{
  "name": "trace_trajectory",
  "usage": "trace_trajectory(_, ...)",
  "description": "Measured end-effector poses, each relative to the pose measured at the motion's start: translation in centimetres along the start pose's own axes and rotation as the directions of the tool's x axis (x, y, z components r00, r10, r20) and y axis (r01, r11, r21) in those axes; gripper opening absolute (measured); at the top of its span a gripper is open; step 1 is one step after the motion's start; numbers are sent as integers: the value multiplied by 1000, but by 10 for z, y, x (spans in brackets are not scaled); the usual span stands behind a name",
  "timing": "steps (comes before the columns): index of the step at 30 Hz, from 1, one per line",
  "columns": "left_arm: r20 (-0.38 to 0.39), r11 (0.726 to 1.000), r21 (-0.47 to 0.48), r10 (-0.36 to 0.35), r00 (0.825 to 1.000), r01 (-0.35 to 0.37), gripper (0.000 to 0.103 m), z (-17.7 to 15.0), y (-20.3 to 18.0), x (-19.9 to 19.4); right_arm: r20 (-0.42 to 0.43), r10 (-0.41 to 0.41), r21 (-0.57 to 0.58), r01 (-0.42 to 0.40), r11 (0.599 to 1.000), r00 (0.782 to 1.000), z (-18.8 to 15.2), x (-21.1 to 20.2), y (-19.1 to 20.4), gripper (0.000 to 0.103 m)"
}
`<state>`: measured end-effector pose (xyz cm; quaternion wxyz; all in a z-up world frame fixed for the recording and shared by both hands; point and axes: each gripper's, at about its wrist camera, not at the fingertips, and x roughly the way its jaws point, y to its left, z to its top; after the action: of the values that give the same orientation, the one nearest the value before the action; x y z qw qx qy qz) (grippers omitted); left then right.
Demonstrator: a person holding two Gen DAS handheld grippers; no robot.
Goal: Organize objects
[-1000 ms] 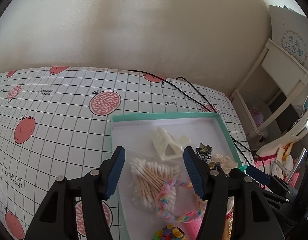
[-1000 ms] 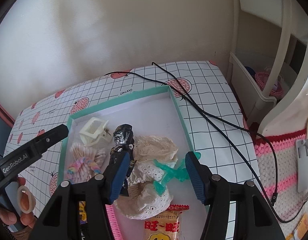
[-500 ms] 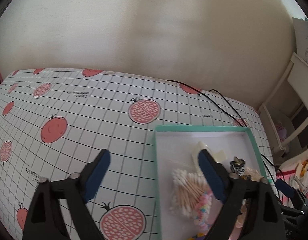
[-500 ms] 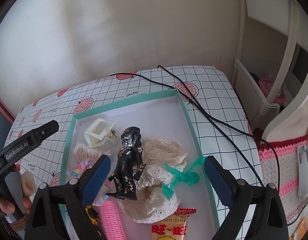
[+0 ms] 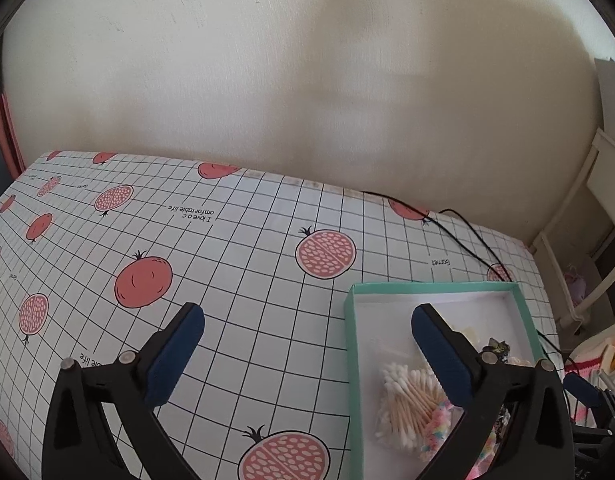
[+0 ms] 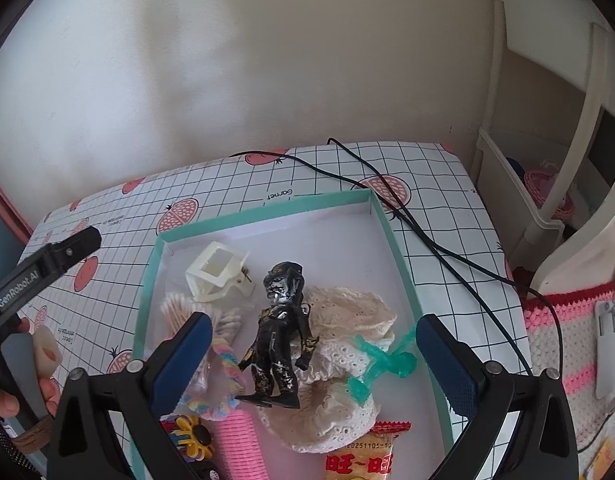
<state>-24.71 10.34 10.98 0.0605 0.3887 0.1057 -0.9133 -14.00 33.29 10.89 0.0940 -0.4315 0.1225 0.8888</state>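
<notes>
- Teal-rimmed tray [image 6: 391,236] sits on the grid-patterned tablecloth [image 5: 243,264] printed with pomegranates, its white floor crowded with small things.
- Black figurine [image 6: 281,332] lies near the tray's middle, partly on top of a cream lace cloth [image 6: 347,320].
- Translucent green toy figure [image 6: 381,362] rests on the lace's right side, close to the tray wall.
- White hair claw clip [image 6: 217,272] lies in the far left part of the tray; a bag of cotton swabs [image 5: 407,400] sits just in front of it, touching a pastel rainbow scrunchie [image 6: 227,364].
- Pink hair roller [image 6: 235,440] and a red snack packet [image 6: 363,456] lie at the near edge.
- Right gripper [image 6: 309,360] hovers above the tray, fingers spread wide — holding nothing.
- Left gripper [image 5: 307,354] is likewise spread and empty, straddling the tray's left wall.
- Black cable [image 6: 427,240] runs across the cloth beside the tray.
</notes>
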Motion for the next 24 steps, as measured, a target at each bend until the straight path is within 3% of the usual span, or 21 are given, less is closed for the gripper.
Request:
trace_trajectory(8,29,1000,7,-22,999,21,103,10,11,-25,13,-19,-46,20,999,1000,2,-13,20,103)
trace_trajectory(16,86,997,48,63,994,-67,103,19,19,-62,33,-19,-60,21,998,999,2,-38,37,103)
trace_trajectory(24,105,996,37,75,992,-79,103,22,24,-104,62,-21,-51,24,998,998,-1,-77,52,103)
